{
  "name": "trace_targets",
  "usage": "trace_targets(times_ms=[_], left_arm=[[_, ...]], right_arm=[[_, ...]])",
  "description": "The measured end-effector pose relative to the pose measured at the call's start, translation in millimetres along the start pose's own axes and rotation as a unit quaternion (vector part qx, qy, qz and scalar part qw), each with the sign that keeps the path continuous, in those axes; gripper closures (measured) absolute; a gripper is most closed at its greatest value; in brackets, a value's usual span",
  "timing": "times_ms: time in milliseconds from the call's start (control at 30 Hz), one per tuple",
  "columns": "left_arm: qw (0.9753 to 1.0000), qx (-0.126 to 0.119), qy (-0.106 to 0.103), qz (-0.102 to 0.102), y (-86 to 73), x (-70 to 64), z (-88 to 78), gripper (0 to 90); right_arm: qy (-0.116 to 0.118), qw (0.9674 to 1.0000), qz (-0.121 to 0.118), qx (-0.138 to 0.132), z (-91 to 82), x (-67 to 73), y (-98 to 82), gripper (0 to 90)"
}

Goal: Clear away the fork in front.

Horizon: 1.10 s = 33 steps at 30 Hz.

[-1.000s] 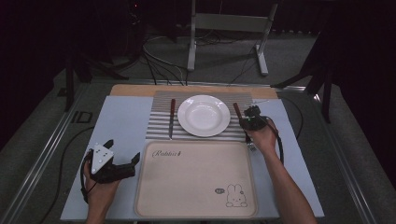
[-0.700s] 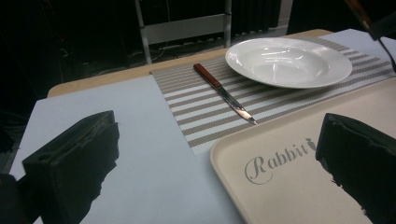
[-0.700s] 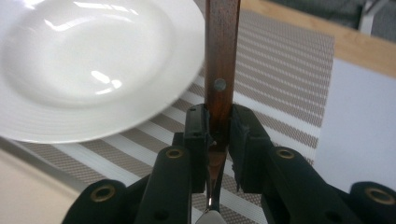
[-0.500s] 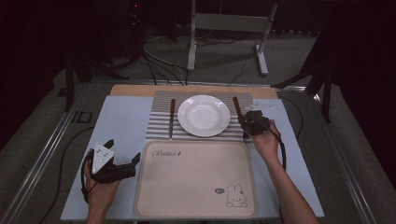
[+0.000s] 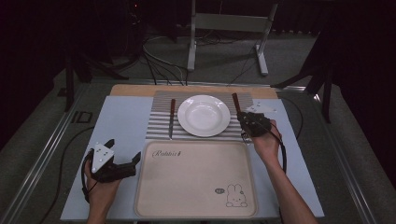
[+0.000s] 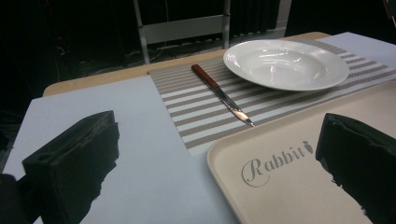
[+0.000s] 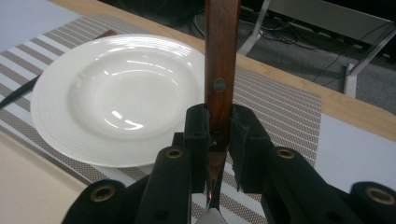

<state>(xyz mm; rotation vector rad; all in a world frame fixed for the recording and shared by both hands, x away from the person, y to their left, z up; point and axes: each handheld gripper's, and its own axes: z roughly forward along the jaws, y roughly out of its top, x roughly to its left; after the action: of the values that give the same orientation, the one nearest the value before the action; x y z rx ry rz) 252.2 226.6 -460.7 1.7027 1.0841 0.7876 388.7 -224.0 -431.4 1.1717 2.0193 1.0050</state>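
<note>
On the placemat [image 5: 161, 125]: one plate [image 5: 203, 115], two utensils.

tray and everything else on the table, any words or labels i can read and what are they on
"Rabbit": grey script with a small carrot mark after it, printed on the near-left corner of the cream tray, read best in the left gripper view.
Small dark oval mark beside the rabbit drawing on the tray: too small to read.
Plate, striped placemat and knife: no text seen.
</note>
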Motion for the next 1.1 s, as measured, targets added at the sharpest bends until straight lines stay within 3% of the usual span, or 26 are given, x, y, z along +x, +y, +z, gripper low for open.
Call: trace_targets(times_ms=[300,433,567,633,700,800,900,1033,1100], left_arm=[[1.0,0.001,-0.005,0.0,6.7,-4.4,7.5,0.0],[0.9998,0.001,-0.016,0.008,14.5,-10.4,12.1,0.0],[0.9996,-0.003,-0.027,0.002,21.4,-14.2,15.3,0.0],[0.9996,0.007,-0.028,0.0,26.7,-17.5,19.7,0.0],[0.9991,0.01,-0.042,-0.007,30.9,-21.5,28.8,0.0],[0.9988,0.012,-0.047,-0.009,33.2,-24.8,34.4,0.0],[0.9983,0.008,-0.056,-0.011,36.5,-29.3,38.7,0.0],[0.9959,0.013,-0.089,-0.007,48.1,-40.0,47.9,0.0],[0.9957,0.015,-0.092,-0.002,50.5,-42.4,49.7,0.0]], right_arm=[[0.01,0.9996,0.008,-0.026,-10.8,4.9,1.2,78.2],[0.023,0.9988,0.006,-0.043,-21.3,12.9,1.2,78.2],[0.039,0.9976,0.006,-0.057,-30.2,21.0,2.1,78.2],[0.049,0.9969,0.009,-0.061,-33.8,25.4,2.8,78.2],[0.062,0.9958,0.015,-0.066,-36.9,29.9,3.0,78.2],[0.074,0.9946,0.02,-0.07,-39.2,34.9,2.8,78.2],[0.081,0.9941,0.017,-0.071,-40.3,41.1,1.9,78.2],[0.096,0.9931,0.007,-0.068,-40.7,54.5,-1.3,78.2],[0.1,0.9927,0.007,-0.067,-40.8,57.7,-2.1,78.2]])
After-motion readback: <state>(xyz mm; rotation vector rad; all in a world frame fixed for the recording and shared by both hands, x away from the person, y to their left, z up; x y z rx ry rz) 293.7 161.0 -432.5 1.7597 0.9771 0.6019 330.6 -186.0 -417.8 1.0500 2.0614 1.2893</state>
